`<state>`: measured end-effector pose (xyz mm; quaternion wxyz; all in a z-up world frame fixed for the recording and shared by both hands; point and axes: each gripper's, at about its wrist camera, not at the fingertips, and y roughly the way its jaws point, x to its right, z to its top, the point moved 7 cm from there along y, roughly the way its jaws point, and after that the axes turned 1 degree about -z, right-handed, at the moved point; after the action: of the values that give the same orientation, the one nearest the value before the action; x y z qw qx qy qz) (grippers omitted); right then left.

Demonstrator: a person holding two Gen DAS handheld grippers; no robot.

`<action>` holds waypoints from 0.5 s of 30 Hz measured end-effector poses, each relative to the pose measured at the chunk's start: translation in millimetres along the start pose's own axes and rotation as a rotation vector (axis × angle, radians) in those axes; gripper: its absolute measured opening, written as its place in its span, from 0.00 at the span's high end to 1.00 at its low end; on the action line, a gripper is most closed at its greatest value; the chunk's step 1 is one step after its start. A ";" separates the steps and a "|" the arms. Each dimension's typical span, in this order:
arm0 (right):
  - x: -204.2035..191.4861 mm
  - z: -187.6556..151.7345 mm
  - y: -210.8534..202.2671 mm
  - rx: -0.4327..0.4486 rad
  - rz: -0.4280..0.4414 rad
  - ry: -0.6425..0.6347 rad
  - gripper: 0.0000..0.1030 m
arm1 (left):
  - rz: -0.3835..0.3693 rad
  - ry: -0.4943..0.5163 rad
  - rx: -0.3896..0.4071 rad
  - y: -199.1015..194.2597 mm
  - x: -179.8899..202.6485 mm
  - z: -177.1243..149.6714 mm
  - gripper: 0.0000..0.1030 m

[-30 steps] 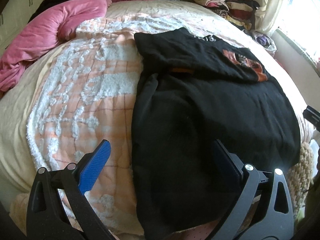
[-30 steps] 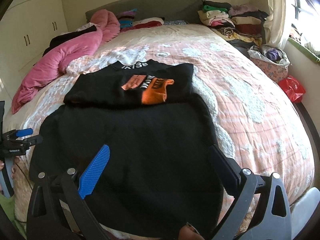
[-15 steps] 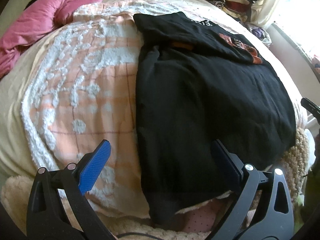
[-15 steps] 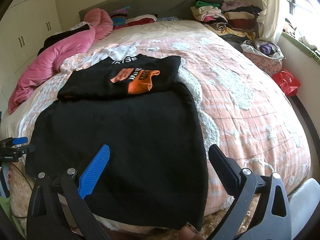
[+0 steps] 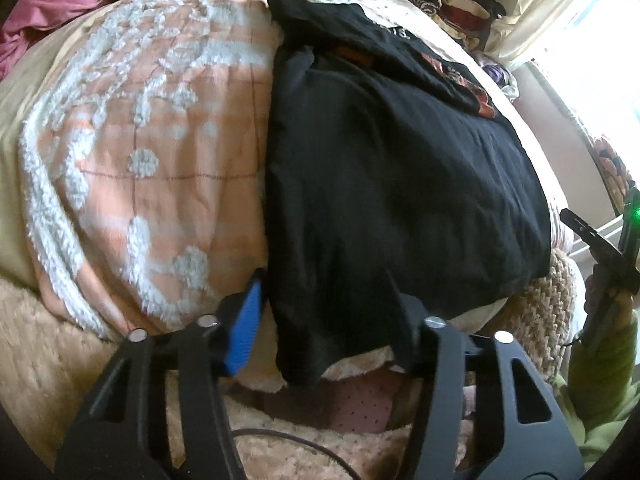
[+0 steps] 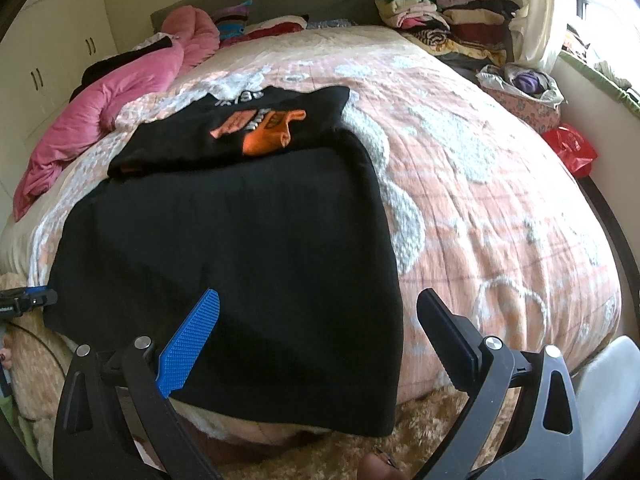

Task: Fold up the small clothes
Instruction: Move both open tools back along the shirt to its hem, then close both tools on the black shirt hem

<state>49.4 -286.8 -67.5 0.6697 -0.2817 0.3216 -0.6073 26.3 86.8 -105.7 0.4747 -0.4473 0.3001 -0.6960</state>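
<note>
Left gripper (image 5: pixel 328 316) closing, black garment (image 5: pixel 392 184) hem corner between jaws, pads not yet pressing. Right gripper (image 6: pixel 320 336) jaws wide apart above same hem. Garment flat on bed (image 6: pixel 500 184). Far: basket (image 6: pixel 520 100) holding clothes; pink duvet (image 6: pixel 100 108).

Blk garment (image 6: pixel 248 240) flat on bed, top folded, hem overhanging edge.

Near edge of the bed (image 6: pixel 500 216): black garment (image 6: pixel 248 248) drapes over it, hem hanging. Open quilt to its right, clear run for my right gripper (image 6: pixel 318 344). Left side bare quilt too. Far edge blocked: pink duvet (image 6: pixel 104 108) left, stacked clothes (image 6: pixel 440 12) right. Bag (image 6: pixel 524 92) crowds the window side.
</note>
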 end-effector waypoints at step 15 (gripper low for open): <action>13.5 -30.7 12.3 -0.125 0.061 0.024 0.05 | 0.003 0.038 -0.022 6.3 11.5 -3.0 0.65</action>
<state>34.1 -298.5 -97.6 0.6650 -0.3057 0.3753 -0.5687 24.3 73.7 -108.4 0.4651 -0.4388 0.3171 -0.7004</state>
